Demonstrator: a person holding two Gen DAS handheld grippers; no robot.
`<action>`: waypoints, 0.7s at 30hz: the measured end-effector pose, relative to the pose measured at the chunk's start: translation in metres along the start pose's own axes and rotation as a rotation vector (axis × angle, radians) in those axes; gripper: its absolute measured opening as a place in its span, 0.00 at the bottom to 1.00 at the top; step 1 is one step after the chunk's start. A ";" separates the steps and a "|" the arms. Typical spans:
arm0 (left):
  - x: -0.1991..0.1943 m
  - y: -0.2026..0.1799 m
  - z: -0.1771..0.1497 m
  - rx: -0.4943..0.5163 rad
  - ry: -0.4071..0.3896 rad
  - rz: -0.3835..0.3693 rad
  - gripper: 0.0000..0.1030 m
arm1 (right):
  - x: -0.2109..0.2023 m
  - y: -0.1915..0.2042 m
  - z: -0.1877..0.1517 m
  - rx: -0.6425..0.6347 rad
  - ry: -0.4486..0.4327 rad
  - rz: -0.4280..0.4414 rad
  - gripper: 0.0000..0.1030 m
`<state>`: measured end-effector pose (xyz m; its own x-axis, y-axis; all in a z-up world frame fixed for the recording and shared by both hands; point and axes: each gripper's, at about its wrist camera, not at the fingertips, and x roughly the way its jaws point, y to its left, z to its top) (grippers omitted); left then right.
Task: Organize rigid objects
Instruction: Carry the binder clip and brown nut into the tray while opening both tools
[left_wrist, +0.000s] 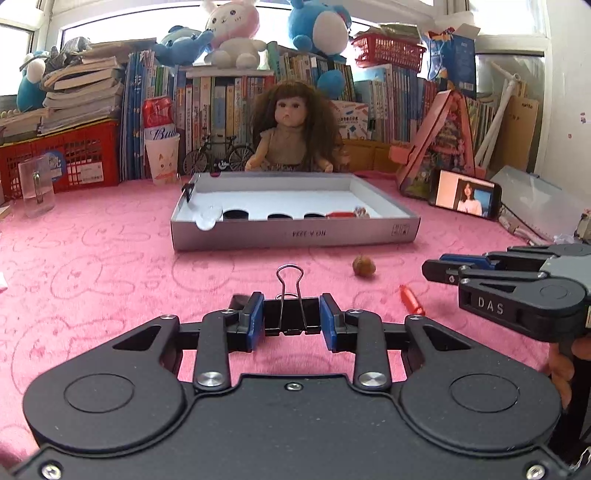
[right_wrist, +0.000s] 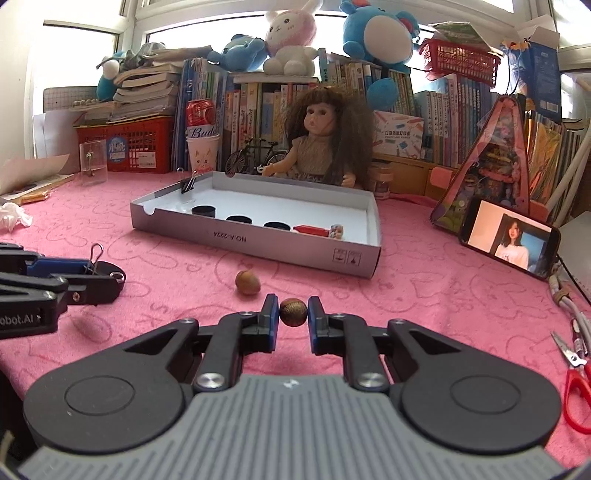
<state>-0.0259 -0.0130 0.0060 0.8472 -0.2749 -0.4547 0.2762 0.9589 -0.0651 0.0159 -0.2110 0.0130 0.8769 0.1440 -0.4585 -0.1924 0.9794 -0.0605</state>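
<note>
My left gripper is shut on a black binder clip with its wire handle upright, low over the pink cloth; it also shows in the right wrist view. My right gripper is shut on a brown nut. A second nut lies loose on the cloth in front of the grey box, and shows in the left wrist view. The box holds black round caps, a red piece, a small figure, and a clip on its far left wall. A red piece lies on the cloth.
A doll, toy bicycle, books and plush toys line the back. A phone leans at the right, red scissors lie at the far right. A clear cup, a can on a paper cup and red crate stand back left.
</note>
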 end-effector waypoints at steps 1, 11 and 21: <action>0.000 0.001 0.002 0.000 -0.003 -0.001 0.29 | 0.000 0.000 0.001 0.001 -0.002 -0.002 0.20; 0.008 0.017 0.030 -0.021 -0.042 0.021 0.29 | 0.004 -0.013 0.019 0.051 -0.029 -0.042 0.20; 0.028 0.040 0.067 -0.055 -0.091 0.055 0.29 | 0.015 -0.032 0.049 0.122 -0.060 -0.059 0.20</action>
<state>0.0392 0.0130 0.0505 0.8987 -0.2246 -0.3767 0.2051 0.9744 -0.0916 0.0569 -0.2330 0.0512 0.9105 0.0901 -0.4036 -0.0880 0.9958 0.0239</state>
